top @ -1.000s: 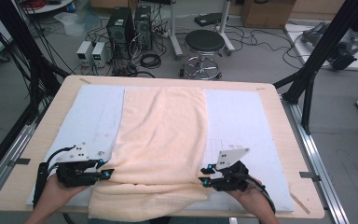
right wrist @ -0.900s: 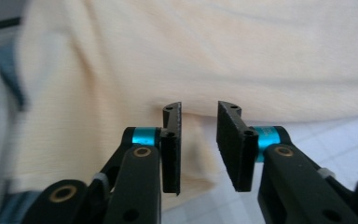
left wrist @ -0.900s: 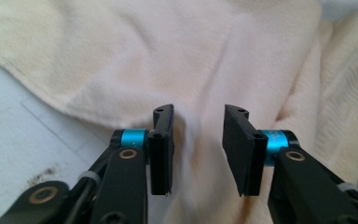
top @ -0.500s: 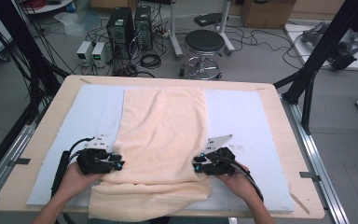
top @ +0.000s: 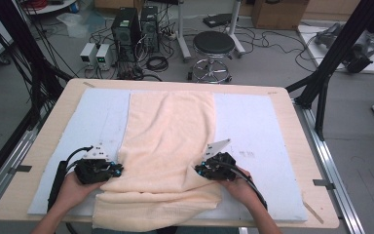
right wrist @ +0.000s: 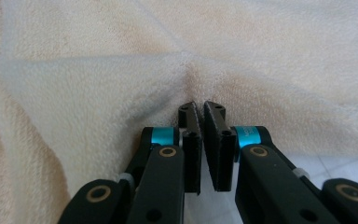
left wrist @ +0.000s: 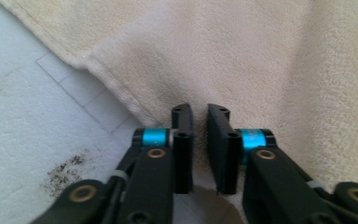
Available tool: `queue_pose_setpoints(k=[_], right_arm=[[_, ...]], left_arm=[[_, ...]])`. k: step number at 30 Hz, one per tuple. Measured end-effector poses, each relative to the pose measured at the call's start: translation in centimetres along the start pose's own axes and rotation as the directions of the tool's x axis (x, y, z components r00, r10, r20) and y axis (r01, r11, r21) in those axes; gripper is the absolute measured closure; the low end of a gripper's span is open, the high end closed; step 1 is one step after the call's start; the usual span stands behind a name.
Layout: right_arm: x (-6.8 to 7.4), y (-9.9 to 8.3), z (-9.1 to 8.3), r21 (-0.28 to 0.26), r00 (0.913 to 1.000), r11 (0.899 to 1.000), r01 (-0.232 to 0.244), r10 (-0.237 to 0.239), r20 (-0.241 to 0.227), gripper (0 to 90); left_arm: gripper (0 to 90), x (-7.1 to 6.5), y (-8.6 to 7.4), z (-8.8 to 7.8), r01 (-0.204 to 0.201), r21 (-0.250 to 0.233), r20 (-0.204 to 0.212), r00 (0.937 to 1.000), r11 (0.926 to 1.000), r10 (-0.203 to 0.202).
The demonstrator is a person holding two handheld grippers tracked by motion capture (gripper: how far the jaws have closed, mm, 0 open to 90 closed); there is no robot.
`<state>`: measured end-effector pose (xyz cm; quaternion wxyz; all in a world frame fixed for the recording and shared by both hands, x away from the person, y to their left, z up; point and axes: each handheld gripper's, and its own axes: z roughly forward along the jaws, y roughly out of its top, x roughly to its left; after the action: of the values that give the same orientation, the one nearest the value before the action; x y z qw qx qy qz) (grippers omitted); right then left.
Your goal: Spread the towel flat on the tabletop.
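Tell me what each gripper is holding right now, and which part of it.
Both pinch the cream towel: the left gripper on its left side edge, the right gripper on a bunched fold at its right edge, both near the end closest to the person.

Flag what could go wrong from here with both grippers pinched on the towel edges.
1. The left gripper bites the towel right at its hem, with a narrow gap between its jaws; a thin bite may slip when lifted.
2. The right gripper bunches the cloth into radiating creases, so a fold may come out skewed.
3. The towel's near end overhangs the table edge and could drag.
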<state>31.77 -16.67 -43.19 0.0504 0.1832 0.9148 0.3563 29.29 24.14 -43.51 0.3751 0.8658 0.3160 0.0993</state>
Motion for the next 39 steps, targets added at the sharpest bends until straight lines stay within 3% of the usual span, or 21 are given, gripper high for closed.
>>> queue_pose_setpoints(k=[5,10,12,15,22,26,29,32,35,38,39], right_arm=[[-0.2,-1.2,-2.6,-0.013,0.9991,1.0,-0.028,0.028,0.032,86.2],[-0.6,-2.9,-6.0,-0.024,0.9942,0.998,-0.054,0.056,0.092,89.3],[-0.8,-3.3,-6.8,-0.017,0.9907,0.998,-0.054,0.056,0.124,85.5],[-1.0,-3.7,-7.3,-0.06,0.992,0.996,-0.073,0.078,0.099,78.9],[0.1,-3.5,-5.0,-0.057,0.9998,0.998,-0.015,0.015,-0.01,66.5],[0.8,-3.7,-5.0,-0.061,0.9995,0.998,-0.004,0.002,-0.032,65.0],[1.2,-4.3,-5.6,-0.064,0.9994,0.998,-0.002,0.0,-0.034,63.9],[1.2,-5.0,-6.0,-0.064,0.9995,0.998,-0.011,0.008,-0.032,63.9],[0.9,-5.1,-5.2,-0.042,0.9988,0.999,-0.033,0.031,-0.037,63.9],[1.0,-4.4,-3.7,-0.002,0.997,1.0,-0.029,0.029,-0.072,65.6],[1.1,-4.3,-3.5,0.001,0.9958,0.999,-0.035,0.035,-0.084,70.4]], left_arm=[[85.0,-0.2,0.2,0.1,-0.009,0.004,-0.01,0.9999,0.9999,0.009],[85.0,-0.2,0.6,0.3,0.002,-0.004,-0.017,0.9999,1.0,-0.002],[84.3,-0.1,0.7,0.2,0.009,-0.013,-0.019,0.9998,0.9999,-0.009],[78.6,-0.1,0.8,-0.3,0.03,-0.055,0.008,0.9995,0.998,-0.03],[63.1,-1.2,0.9,-1.6,0.014,-0.129,0.11,0.9939,0.9915,0.0],[58.8,-2.0,0.7,-2.6,-0.01,-0.165,0.136,0.9902,0.9862,0.033],[56.1,-2.5,0.2,-3.2,-0.019,-0.186,0.13,0.9905,0.9824,0.043],[54.7,-2.6,-0.1,-3.0,-0.028,-0.166,0.124,0.9911,0.9858,0.049],[55.5,-2.4,-0.2,-1.9,-0.036,-0.103,0.12,0.9915,0.994,0.048],[62.3,-2.3,-0.4,-0.7,-0.035,-0.03,0.136,0.9899,0.9989,0.039],[65.8,-2.3,-0.5,-0.5,-0.034,-0.025,0.147,0.9885,0.9991,0.037]])
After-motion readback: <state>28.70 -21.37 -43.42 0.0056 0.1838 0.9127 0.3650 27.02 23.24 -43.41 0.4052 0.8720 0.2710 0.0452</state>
